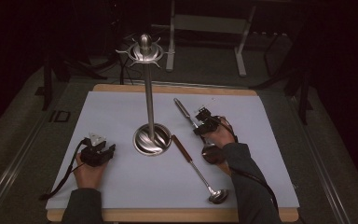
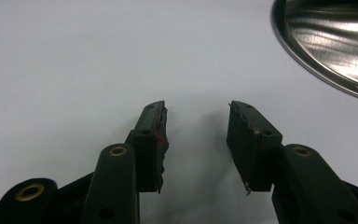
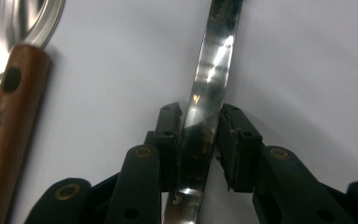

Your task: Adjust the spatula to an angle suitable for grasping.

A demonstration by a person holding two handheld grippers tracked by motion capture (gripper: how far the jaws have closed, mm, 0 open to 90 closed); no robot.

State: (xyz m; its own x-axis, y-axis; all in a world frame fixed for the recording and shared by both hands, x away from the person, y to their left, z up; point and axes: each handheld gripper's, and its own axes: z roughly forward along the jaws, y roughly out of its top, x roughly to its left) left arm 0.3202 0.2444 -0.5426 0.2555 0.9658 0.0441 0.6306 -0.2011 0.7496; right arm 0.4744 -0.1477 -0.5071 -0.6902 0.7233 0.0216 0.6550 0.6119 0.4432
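While the right gripper straddles the shiny handle of a steel utensil toward the far right part of the white sheet, its jaws stand half closed around the metal; the left pad looks to be touching the handle, the right one still shows a sliver of gap, so I judge the pinch not yet firm. The grip sits on the shaft, likely so the utensil can be lifted toward the hooks of the tall stand at the sheet's middle. A wooden-handled ladle lies just beside it, nearer the near edge. The left gripper rests near the left edge, jaws spread and empty, probably waiting clear of the stand's base
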